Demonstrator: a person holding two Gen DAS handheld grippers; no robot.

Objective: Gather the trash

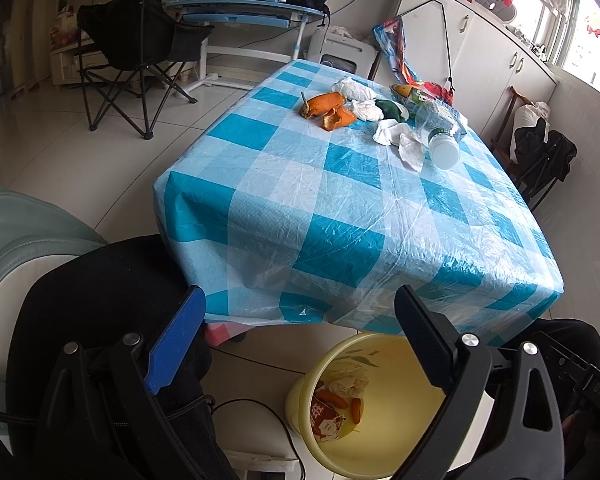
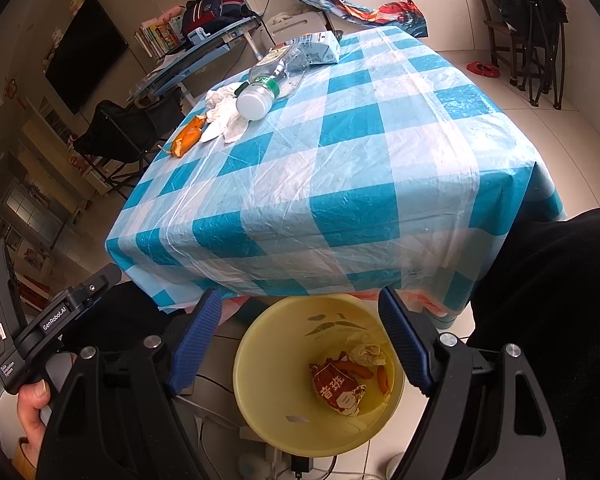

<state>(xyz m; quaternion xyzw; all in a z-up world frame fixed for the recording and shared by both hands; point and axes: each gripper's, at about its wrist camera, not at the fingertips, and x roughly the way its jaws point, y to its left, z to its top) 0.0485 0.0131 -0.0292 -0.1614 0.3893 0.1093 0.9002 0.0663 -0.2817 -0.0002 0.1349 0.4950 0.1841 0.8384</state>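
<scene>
Trash lies clustered at the far side of a small table – curled orange peels [image 1: 327, 110], several crumpled white tissues [image 1: 388, 130], a clear plastic bottle [image 1: 440, 138] on its side with its white base toward the viewer, and a flattened white carton [image 2: 320, 49] behind it. In the left wrist view, a green item and a yellowish fruit piece sit among the tissues, too small to identify. The table wears a blue-and-white checked tablecloth [image 2: 340, 168] under a clear plastic film.

On the floor against the table's near edge stands a yellow bucket [image 2: 260, 360], serving as the bin. It already holds a red-and-white snack wrapper [image 2: 338, 390], a balled tissue and a few orange scraps.

Both handheld grippers hang above the bucket, angled down toward it. The right gripper [image 2: 300, 344] has its blue-padded jaws spread wide with nothing between them; the left gripper [image 1: 300, 344] is likewise spread and empty. A hand grips the left device's handle at the lower left of the right wrist view.

Judging from this, one drop is finished and the next pick is due. To do it well, reach across to the far cluster and take the nearest loose piece first – a tissue or peel – pinching it from above without snagging the plastic film. The bottle will likely roll, so close across its body, not its ends. Carry each piece fully over the bucket's mouth before letting go.
</scene>
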